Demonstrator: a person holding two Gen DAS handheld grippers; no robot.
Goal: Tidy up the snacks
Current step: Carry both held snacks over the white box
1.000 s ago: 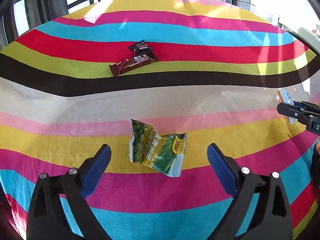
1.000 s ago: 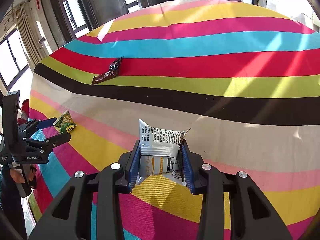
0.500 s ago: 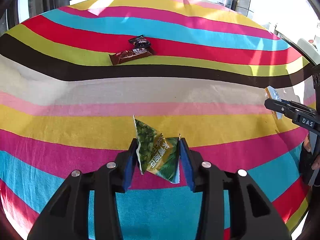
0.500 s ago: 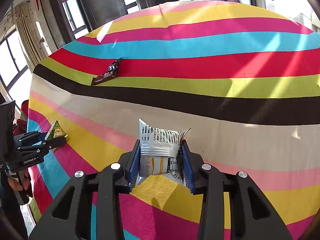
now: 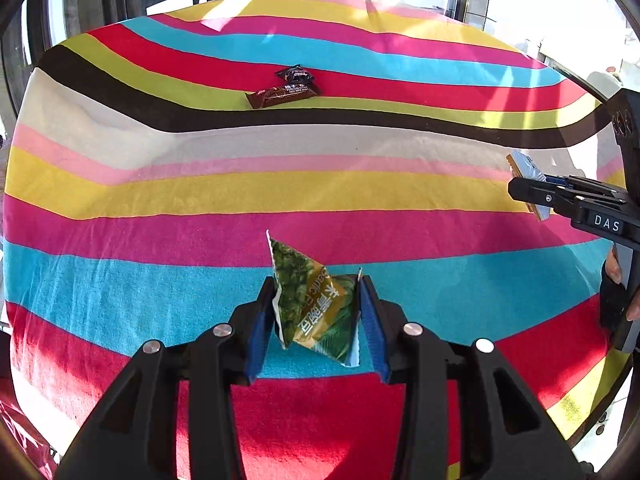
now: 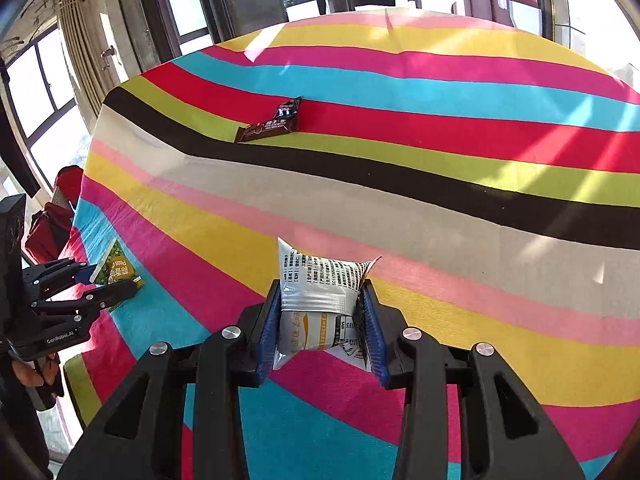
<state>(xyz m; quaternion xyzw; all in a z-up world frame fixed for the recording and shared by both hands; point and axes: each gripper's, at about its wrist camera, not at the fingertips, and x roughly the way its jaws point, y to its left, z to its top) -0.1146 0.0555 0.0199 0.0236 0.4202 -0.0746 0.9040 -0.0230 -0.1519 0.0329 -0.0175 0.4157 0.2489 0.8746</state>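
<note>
Left wrist view: left gripper (image 5: 318, 318) clamped on green snack packet (image 5: 314, 308); right gripper (image 6: 322, 322) clamped on white snack packet (image 6: 320, 304) above striped cloth (image 6: 440, 184).

Glossy foil snack packets (image 5: 316, 308); matt woven striped tablecloth (image 5: 200, 184).

left gripper (image 5: 318, 320) clamps green snack packet (image 5: 316, 312) | brown bar (image 5: 282, 95) far on striped cloth (image 5: 160, 184)
</note>
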